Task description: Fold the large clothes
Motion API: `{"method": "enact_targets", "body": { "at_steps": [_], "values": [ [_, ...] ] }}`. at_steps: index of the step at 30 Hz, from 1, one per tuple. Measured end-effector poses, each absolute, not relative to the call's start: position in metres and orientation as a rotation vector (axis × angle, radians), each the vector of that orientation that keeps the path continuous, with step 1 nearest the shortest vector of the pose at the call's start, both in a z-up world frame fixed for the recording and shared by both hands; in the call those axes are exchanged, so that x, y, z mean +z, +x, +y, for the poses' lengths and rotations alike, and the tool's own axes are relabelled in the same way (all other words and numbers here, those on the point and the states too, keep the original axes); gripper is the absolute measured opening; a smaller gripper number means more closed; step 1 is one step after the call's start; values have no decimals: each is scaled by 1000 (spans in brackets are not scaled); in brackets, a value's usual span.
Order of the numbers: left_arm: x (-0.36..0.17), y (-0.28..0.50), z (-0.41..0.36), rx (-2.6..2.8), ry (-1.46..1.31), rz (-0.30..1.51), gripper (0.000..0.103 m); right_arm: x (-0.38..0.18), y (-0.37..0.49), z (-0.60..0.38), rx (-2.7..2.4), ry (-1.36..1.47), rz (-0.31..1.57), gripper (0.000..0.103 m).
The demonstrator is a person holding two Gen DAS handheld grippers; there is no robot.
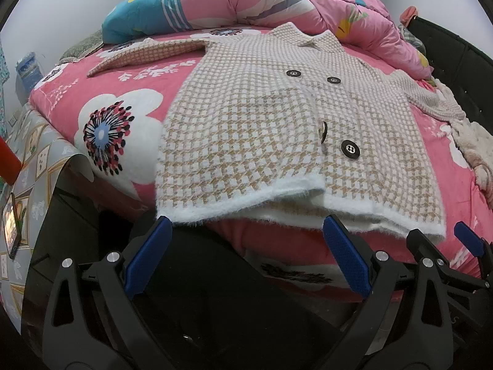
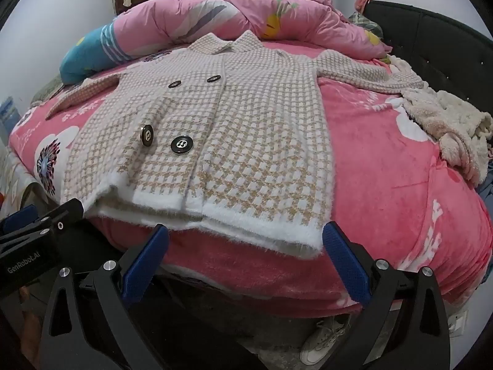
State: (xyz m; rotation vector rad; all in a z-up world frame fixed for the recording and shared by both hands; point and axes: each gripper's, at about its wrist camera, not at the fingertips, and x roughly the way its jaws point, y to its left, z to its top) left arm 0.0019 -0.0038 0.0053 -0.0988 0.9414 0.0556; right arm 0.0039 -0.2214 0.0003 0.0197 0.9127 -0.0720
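A beige and white houndstooth cardigan (image 1: 271, 117) with large black buttons lies spread flat on the pink bed, sleeves out to both sides; it also shows in the right wrist view (image 2: 234, 141). Its fuzzy white hem hangs over the bed's near edge. My left gripper (image 1: 246, 228) is open, its blue pads just below the hem's left part, holding nothing. My right gripper (image 2: 246, 234) is open below the hem's right corner, also empty. The right gripper shows at the right edge of the left wrist view (image 1: 443, 243).
A pink floral sheet (image 2: 385, 185) covers the bed. A bunched pink quilt (image 1: 277, 0) lies at the back. A cream fleece garment (image 2: 453, 129) sits at the right by the black headboard (image 2: 437, 40). A white shoe (image 2: 320, 342) is on the floor.
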Motion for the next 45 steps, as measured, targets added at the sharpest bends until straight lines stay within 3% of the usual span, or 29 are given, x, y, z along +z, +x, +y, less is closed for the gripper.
{"method": "enact_targets", "body": {
  "at_steps": [45],
  "values": [
    [8,1,-3,60,-82,929,95,3,6,-220,-72,23,909,97]
  ]
}}
